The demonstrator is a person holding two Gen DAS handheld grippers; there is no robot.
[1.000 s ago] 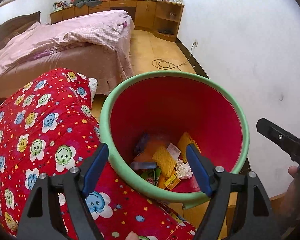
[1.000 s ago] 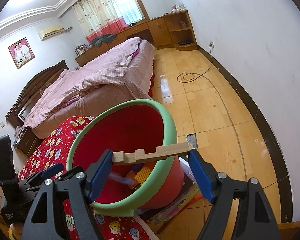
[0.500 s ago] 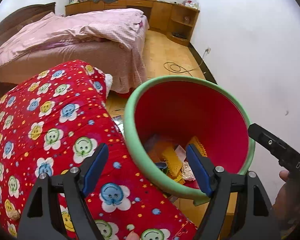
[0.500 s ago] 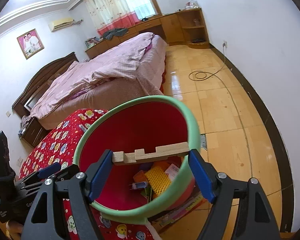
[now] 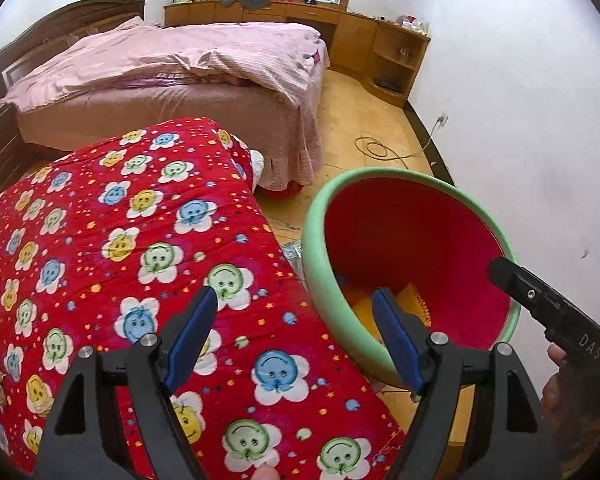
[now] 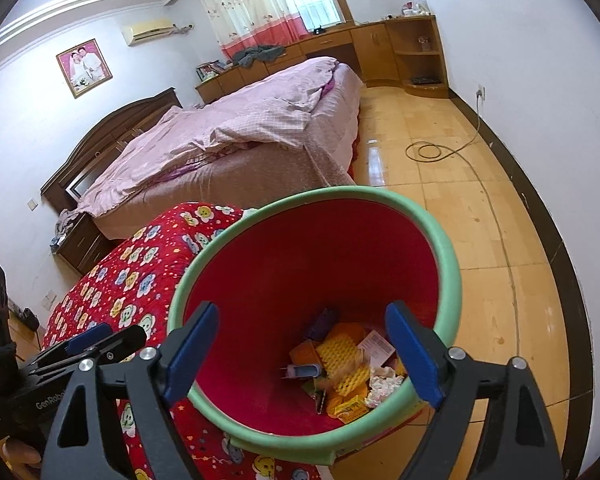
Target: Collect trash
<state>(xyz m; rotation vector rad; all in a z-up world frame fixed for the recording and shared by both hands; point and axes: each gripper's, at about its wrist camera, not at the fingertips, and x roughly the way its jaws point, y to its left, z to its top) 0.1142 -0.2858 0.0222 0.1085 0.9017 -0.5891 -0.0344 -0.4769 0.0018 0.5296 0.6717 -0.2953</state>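
Observation:
A red bin with a green rim [image 6: 448, 256] stands on the floor beside a red flowered quilt [image 5: 140, 240]. At its bottom lies trash [image 6: 340, 364]: yellow foam pieces, wrappers, crumpled paper. My right gripper [image 6: 300, 308] hovers over the bin's mouth, its jaws opening with nothing between them. My left gripper [image 5: 296, 294] is open and empty above the quilt's edge, just left of the bin's rim [image 5: 312, 240]. One of my right gripper's fingers [image 5: 516, 280] shows at the right of the left wrist view. Two beige crumpled scraps [image 5: 40, 400] lie on the quilt at the far left.
A bed with pink bedding [image 6: 240, 136] stands behind the quilt. Wooden cabinets [image 6: 380, 48] line the far wall. A coiled cable [image 6: 428, 150] lies on the tiled floor by the white wall [image 6: 540, 60]. Flat printed items lie under the bin.
The notched wooden piece held in the right jaws is gone from them, and those jaws stand wider. My left gripper has swung left, off the bin and over the quilt.

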